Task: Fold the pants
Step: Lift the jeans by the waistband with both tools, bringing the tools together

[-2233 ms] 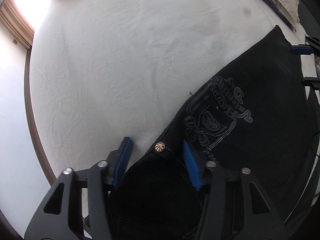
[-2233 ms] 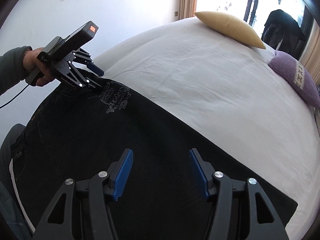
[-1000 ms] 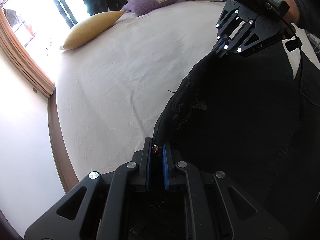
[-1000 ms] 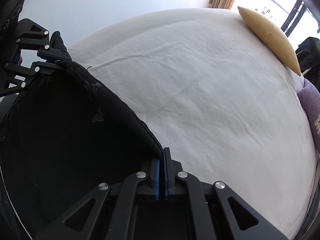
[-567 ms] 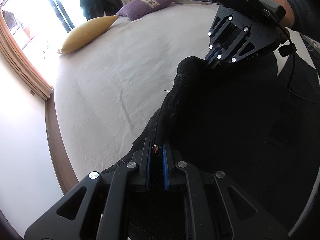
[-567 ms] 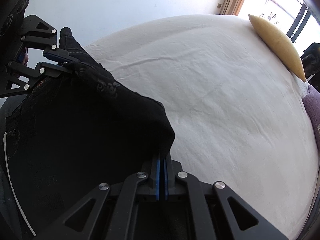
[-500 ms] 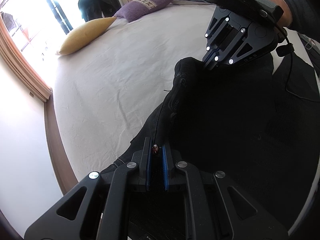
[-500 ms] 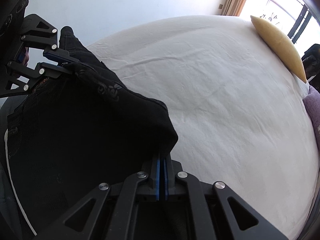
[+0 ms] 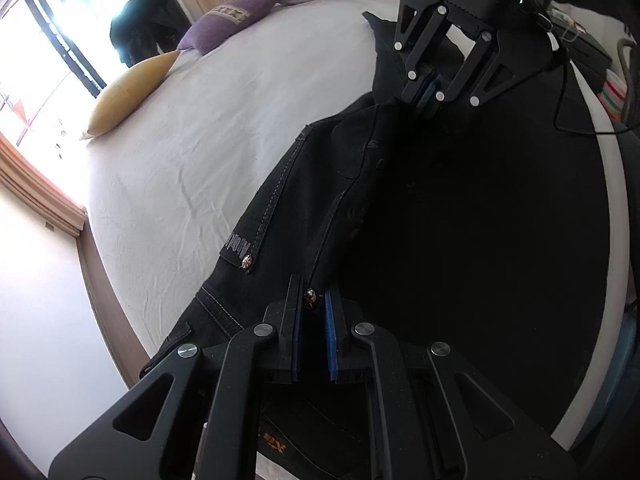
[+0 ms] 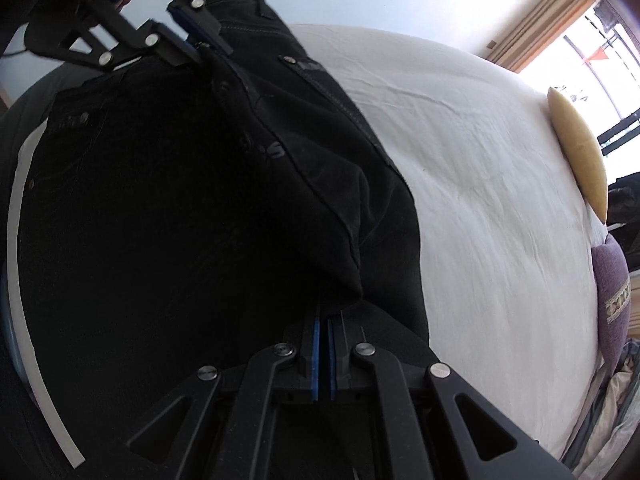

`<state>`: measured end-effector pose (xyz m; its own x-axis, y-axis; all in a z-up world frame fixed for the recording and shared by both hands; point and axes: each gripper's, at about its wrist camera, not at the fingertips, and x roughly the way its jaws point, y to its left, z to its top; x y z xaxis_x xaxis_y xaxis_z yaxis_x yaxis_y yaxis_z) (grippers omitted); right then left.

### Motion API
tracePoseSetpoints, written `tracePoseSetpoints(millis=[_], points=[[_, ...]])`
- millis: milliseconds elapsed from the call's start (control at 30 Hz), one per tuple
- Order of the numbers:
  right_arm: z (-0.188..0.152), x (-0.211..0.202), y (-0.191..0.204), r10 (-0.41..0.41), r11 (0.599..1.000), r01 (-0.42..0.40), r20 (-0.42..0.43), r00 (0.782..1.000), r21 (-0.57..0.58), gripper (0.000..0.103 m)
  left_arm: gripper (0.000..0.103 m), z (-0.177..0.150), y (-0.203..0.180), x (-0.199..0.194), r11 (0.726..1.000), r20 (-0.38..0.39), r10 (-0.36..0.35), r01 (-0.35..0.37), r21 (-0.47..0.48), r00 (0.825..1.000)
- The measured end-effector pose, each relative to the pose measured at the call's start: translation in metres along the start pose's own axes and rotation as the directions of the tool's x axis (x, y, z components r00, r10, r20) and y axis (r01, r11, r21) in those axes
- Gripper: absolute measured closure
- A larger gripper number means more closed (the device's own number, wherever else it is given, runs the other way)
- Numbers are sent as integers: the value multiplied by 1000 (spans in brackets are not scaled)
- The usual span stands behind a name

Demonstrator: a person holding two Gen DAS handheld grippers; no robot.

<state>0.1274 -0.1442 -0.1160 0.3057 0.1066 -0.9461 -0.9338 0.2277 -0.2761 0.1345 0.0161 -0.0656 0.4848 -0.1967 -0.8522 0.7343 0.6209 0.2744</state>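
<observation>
We see daylight from the window point(image 9: 36, 40) blown out; pants point(image 9: 460, 220) nearly featureless black; edges fisheye-bent, dark-vignetted.

Both grippers are showing black skeletal linkage frames with triangular cutouts, silver round pivot screws and blue pads on the fingers. The right gripper point(image 9: 427, 94) is carrying a boxy black housing with an orange sticker on top and a thin black cable trailing off. The left gripper point(image 9: 314, 304) is looking identical.
</observation>
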Motion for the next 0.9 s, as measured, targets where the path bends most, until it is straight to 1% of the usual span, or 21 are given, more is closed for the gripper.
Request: tracePoseSetpoints(millis=[133,200,267,333,433,500,600,700,767,900], points=[[-6,-8,19,-62,993,58,-36,997,-99,99,95,-17,-31,-6,993,-24,-2,5,118,1000],[-9,-11,28,-87,985,79,-48,995,-152,99,95,-23,-44,-10,988,-30,-10,15,157,999],[-12,-9,46,-144,958,119,-77,987,-260,100,95,-25,-54,-16,980,-26,-5,10,197,1000],[-17,-7,62,-185,926,139,-102,977,-350,100,95,-26,-66,-19,970,-22,3,2,241,1000],[-22,-3,75,-230,884,158,-115,966,-441,100,95,-29,-81,-23,958,-25,-7,14,286,1000],[-25,-1,79,-246,864,161,-120,962,-477,100,95,-31,-90,-27,950,-27,-21,28,310,999],[-32,3,85,-260,844,163,-124,958,-511,100,95,-38,-111,-27,927,-35,-15,27,375,999],[-40,2,96,-272,826,164,-127,954,-540,100,95,-43,-128,-26,908,-48,-18,37,417,999],[-43,8,107,-281,813,165,-128,951,-559,100,95,-48,-131,-23,899,-54,-25,46,435,998],[-47,11,113,-289,792,168,-119,950,-588,100,95,-51,-136,-15,887,-68,-32,59,459,997]])
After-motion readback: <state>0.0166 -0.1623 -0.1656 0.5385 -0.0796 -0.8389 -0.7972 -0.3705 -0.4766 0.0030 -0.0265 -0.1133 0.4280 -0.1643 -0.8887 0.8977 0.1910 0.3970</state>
